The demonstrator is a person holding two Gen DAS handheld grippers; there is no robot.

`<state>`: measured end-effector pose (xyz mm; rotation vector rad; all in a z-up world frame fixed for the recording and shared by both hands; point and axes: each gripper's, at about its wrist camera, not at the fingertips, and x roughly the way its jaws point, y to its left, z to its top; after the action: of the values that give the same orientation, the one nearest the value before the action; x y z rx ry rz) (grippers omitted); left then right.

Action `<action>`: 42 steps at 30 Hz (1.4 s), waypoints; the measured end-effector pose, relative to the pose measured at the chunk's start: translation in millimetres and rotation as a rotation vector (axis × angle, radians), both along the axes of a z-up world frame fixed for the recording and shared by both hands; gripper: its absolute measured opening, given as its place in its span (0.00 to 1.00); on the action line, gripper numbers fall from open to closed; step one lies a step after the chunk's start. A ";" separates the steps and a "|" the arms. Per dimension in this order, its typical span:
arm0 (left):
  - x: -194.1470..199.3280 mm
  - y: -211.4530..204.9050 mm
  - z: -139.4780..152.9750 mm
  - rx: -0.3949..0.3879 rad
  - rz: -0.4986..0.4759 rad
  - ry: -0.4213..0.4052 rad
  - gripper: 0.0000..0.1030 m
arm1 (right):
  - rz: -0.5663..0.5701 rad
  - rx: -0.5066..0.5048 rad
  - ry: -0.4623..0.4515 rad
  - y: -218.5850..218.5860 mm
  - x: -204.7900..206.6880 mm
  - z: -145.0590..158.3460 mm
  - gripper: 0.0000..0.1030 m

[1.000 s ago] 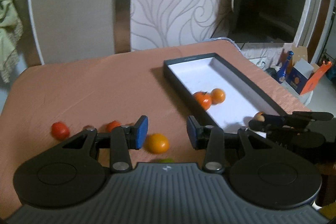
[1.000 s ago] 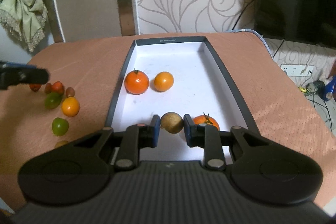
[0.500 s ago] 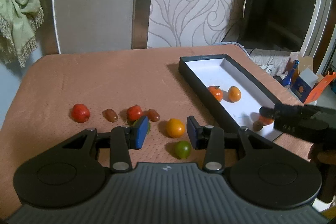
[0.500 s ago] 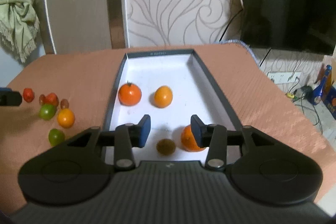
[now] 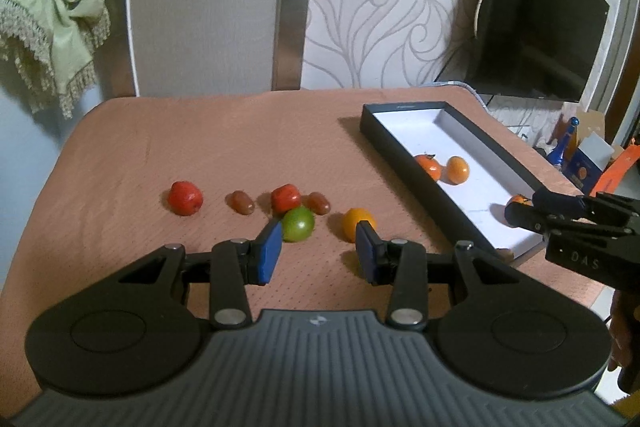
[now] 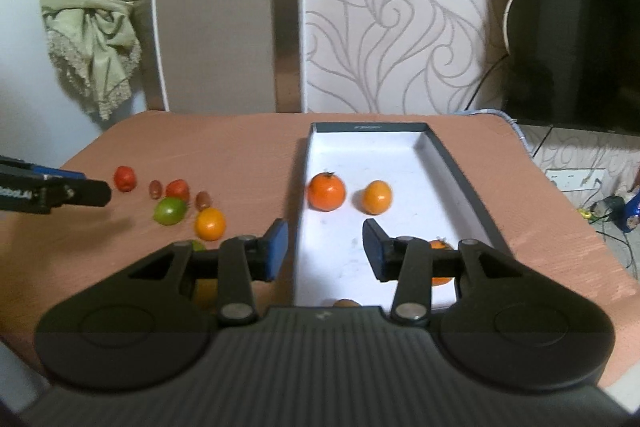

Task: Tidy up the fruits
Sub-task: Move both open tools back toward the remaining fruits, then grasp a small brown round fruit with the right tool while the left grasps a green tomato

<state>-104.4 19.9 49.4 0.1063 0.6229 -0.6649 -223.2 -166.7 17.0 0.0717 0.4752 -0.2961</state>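
The left gripper [image 5: 318, 251] is open and empty, near the box [image 5: 460, 227]. The right gripper [image 6: 325, 251] is open over the box, empty, with maybe a brown fruit [image 6: 346, 303] below it.

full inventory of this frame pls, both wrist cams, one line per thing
box: 1, dark walls, white floor, right side of table
orange fruits in box: 3 seen, two mid-box, one near end behind the right fingers
brown fruit in box: 1, near end, mostly hidden
red fruits: 2, on cloth left of box
small brown-red fruits: 2, beside the red ones
green fruit: 1, just ahead of left fingers; a second green one peeks out behind the right gripper's left finger
orange fruit: 1, on cloth next to green one
tablecloth: 1, salmon
green fabric: 1, hanging, back left
TV: 1, black, back right
left gripper: open, nothing between fingers
right gripper: open, over box, nothing between fingers
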 end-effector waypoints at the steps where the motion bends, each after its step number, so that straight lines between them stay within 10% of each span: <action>1: 0.3 1.2 -0.3 0.001 0.002 0.001 0.45 | 0.012 0.005 0.003 2.4 0.6 -0.9 0.43; 12: -2.2 23.0 3.1 0.000 0.036 -0.003 0.45 | 0.244 0.016 0.160 47.4 30.0 -29.2 0.42; 42: 11.8 22.0 -12.4 0.043 0.044 0.023 0.45 | 0.264 0.021 0.274 55.2 58.8 -46.4 0.28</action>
<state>-92.6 41.8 37.0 0.1250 0.6605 -0.6113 -164.4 -111.5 -29.4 -0.0121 0.7519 -0.0408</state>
